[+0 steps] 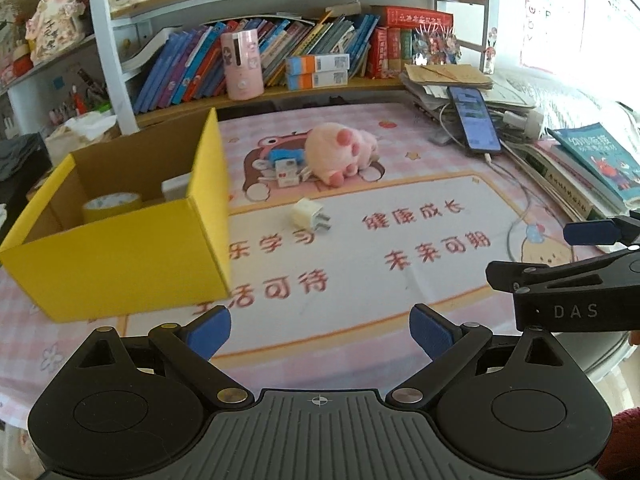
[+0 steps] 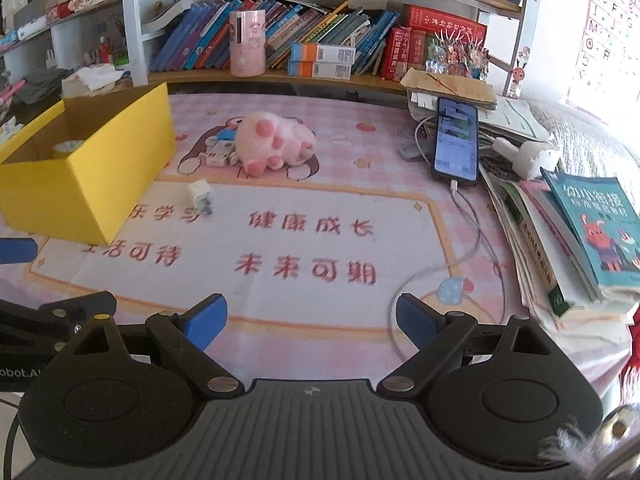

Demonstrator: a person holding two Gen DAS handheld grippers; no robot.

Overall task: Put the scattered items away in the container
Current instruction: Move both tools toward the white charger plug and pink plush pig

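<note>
Both grippers hovered over the printed pink mat point(image 2: 320, 304): the left gripper point(image 1: 320, 334) had its blue pads spread wide with nothing between them, and the right gripper point(image 2: 312, 318) likewise stood wide apart and empty. Ahead of them a small white charger plug point(image 1: 307, 216) lay on its side on the mat, just beside the near right corner of the yellow box point(image 1: 120, 256). Inside that box sat a roll of tape point(image 1: 112, 205) and a white item point(image 1: 176, 186) behind it. Farther back, a pink plush paw point(image 1: 340, 152) rested touching a cluster of small white and blue boxes point(image 1: 286, 168). At the right a phone point(image 2: 456, 142) leaned on stacked papers, its cable point(image 2: 472, 224) trailing over the mat. Books point(image 1: 304, 44) filled the shelf behind.
</note>
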